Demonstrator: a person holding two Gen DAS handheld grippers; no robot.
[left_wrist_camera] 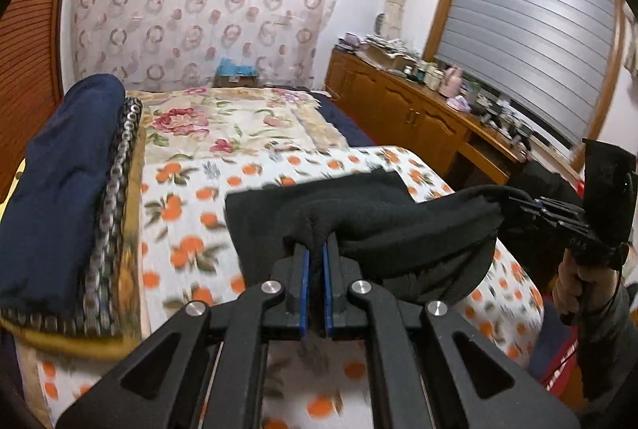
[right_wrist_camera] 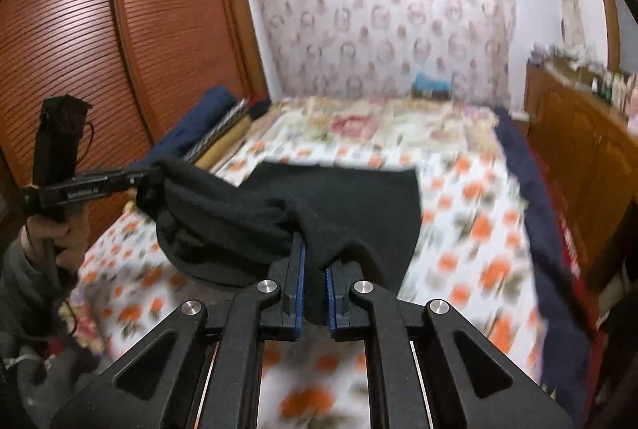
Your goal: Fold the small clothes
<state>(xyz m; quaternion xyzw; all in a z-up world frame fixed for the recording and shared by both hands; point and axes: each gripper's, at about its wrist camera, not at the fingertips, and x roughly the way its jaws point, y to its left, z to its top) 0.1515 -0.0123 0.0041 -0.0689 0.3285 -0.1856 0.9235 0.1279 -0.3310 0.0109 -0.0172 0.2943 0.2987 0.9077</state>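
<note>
A black fleece garment (left_wrist_camera: 359, 213) hangs between both grippers above the bed, its far part still resting flat on the orange-print sheet (left_wrist_camera: 179, 213). My left gripper (left_wrist_camera: 315, 249) is shut on one bunched near corner of it. My right gripper (right_wrist_camera: 315, 261) is shut on the other near corner of the black garment (right_wrist_camera: 339, 201), with cloth pinched between the blue pads. From the left wrist view the right gripper (left_wrist_camera: 506, 201) shows at the right edge, held by a hand. The left gripper (right_wrist_camera: 147, 178) appears at the left of the right wrist view, cloth bunched at its tips.
A folded navy quilt (left_wrist_camera: 60, 182) with patterned blankets under it lies along the bed's left side. A floral cover (left_wrist_camera: 223, 118) spreads over the far half of the bed. A wooden cabinet (left_wrist_camera: 402, 110) with clutter runs along the right wall. A brown louvred wardrobe (right_wrist_camera: 99, 50) stands at the left.
</note>
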